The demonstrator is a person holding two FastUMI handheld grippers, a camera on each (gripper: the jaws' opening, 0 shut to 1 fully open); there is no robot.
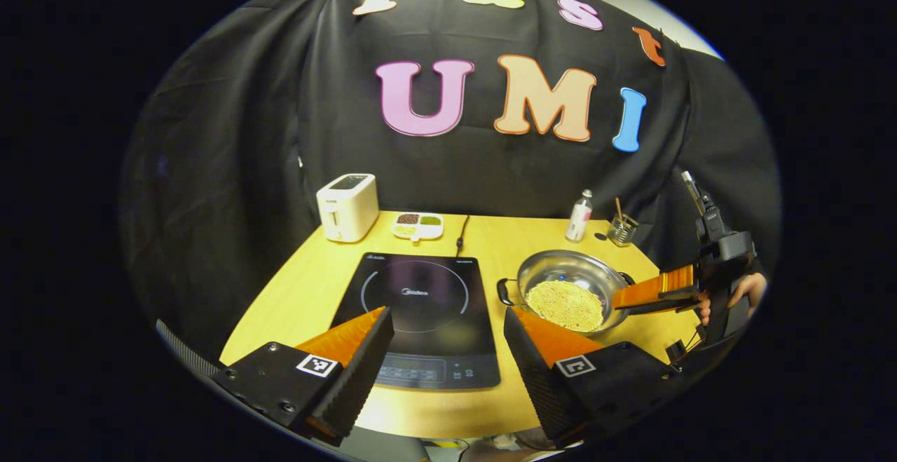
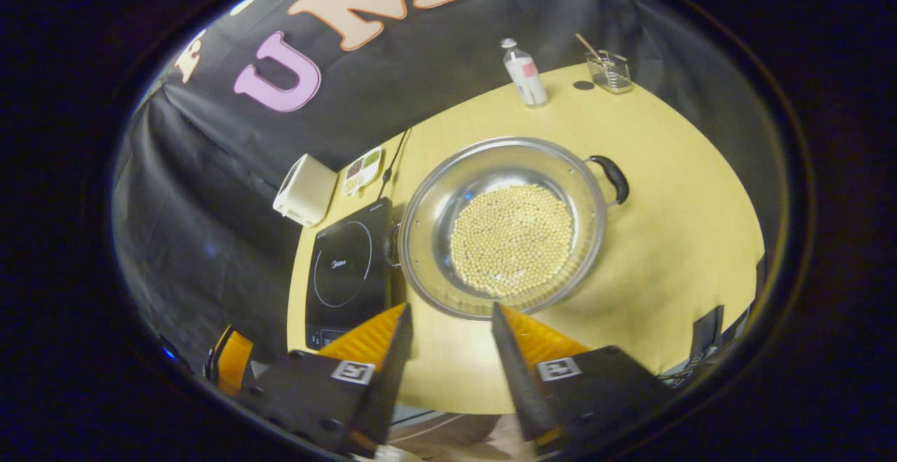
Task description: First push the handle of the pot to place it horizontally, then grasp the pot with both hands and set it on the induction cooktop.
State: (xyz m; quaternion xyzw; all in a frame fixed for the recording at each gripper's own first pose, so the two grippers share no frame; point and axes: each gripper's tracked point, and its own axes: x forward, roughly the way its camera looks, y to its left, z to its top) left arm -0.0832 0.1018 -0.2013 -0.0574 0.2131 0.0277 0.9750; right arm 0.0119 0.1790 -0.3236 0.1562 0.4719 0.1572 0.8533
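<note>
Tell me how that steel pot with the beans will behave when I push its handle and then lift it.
The pot looks like polished metal on a smooth table, so it will probably spin or slide easily when nudged at the black handle. The loose beans likely add weight and may shift if it tilts; keep it level. It sits wide and low, so tipping seems unlikely.

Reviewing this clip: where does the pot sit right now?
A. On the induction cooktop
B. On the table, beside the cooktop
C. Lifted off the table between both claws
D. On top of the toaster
B: the pot rests on the table next to the cooktop, its glass bare, and neither the left claw nor the right claw grips it.
</note>
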